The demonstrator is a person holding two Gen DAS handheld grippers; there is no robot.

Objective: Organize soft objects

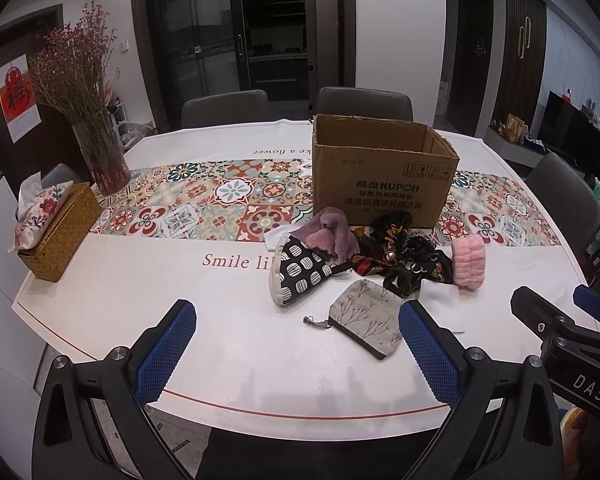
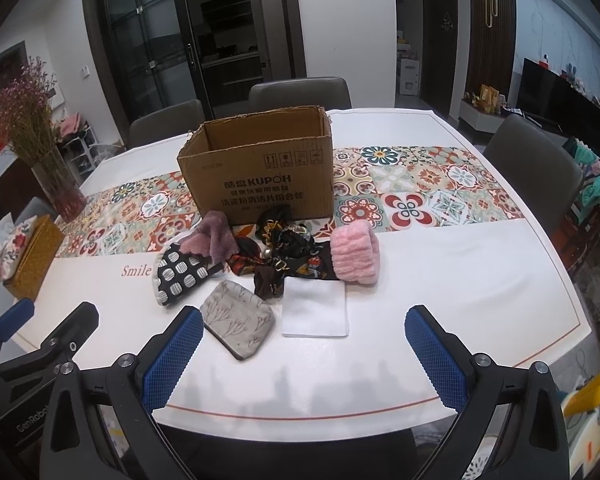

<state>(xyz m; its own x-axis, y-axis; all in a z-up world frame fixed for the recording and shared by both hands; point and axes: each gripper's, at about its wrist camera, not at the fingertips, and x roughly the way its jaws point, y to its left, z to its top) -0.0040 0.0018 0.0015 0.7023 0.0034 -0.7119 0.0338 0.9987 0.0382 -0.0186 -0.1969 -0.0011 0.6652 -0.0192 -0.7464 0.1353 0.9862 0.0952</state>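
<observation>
The soft things (image 2: 260, 264) are piled on the bench (image 2: 440, 288) just in front of the open cardboard box (image 2: 260, 172). Nothing is picked up yet. The left gripper (image 1: 296, 344) and right gripper (image 2: 304, 352) are held near the pile, jaws wide open and empty. Next, one soft thing probably needs to be gripped and put in the box.

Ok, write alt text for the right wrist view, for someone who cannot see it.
The open right gripper hovers over a white table, empty, facing a heap of soft objects: grey pouch, folded white cloth, pink fluffy band, dark scarf. Behind them stands an open cardboard box.
</observation>
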